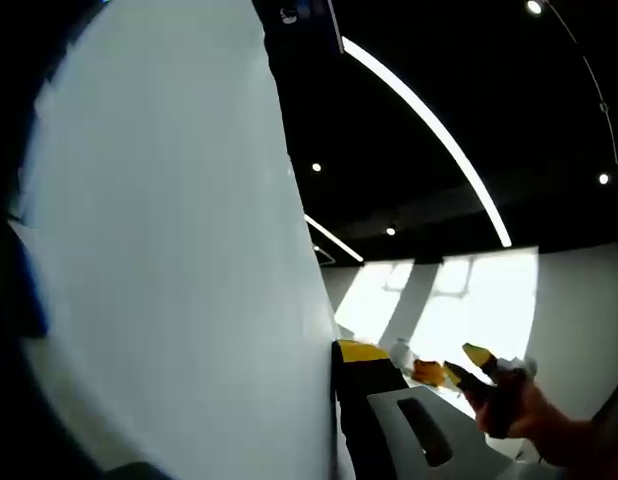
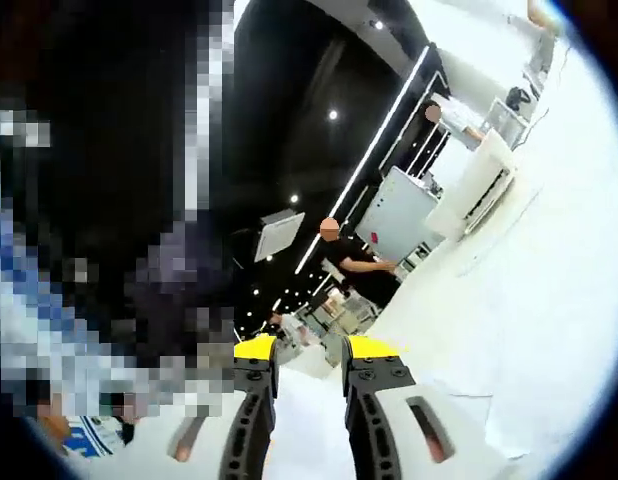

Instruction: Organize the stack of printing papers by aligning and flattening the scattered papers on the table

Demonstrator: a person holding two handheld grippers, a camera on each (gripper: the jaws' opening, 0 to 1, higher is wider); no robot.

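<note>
In the left gripper view we see a broad white sheet of paper point(image 1: 179, 250) standing on edge right against the camera, spanning the left half of the picture from top to bottom. The left gripper point(image 1: 339, 400) shows one yellow-tipped black finger point(image 1: 364, 352) lying along the sheet's right edge. The sheet hides its mate, so we cannot tell whether the paper is pinched. To the lower right a person's hand point(image 1: 534, 415) holds another yellow-tipped tool, too small to judge. Overhead, a dark ceiling carries a long curved light strip point(image 1: 429, 125).

In the right gripper view the right gripper point(image 2: 307, 375) has both fingers in sight, yellow tips parallel with a narrow open gap and nothing between them. Beyond them lies a white surface with loose white papers point(image 2: 459, 395) spread on the bench point(image 2: 549, 300), edges overlapping and unaligned. Farther back a person in a black shirt point(image 2: 361, 268) stands beside a white cabinet point(image 2: 399, 215).
</note>
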